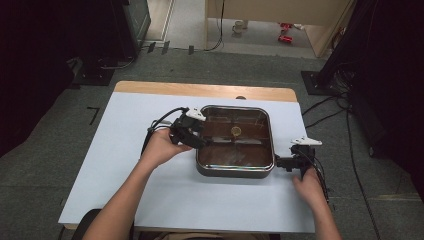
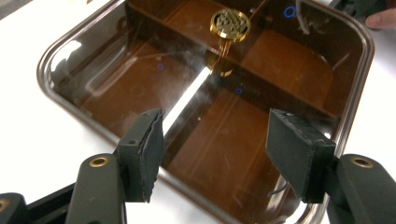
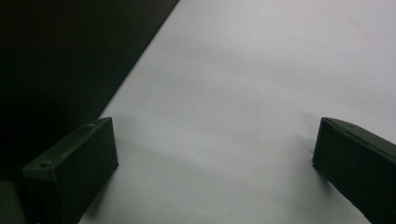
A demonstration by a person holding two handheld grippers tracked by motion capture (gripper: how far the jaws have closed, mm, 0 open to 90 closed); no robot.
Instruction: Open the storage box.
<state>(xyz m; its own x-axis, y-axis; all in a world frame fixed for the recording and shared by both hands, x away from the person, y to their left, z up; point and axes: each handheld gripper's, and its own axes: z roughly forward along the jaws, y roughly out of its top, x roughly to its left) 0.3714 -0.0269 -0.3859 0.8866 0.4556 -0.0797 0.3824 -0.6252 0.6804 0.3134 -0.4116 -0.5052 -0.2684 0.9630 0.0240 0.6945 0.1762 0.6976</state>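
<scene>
Your pan has a polished metal rim, mirror-glossy. Its lid looks like brown tinted glass, smooth and reflective, with faint scratches. The knob is shiny brass-coloured metal with a dimpled top. Your left gripper carries matt black pads, rubbery, rough and chipped at the edges; its arms look like smooth plastic. The table top is matt and pale, with bare wood at the far edge.
</scene>
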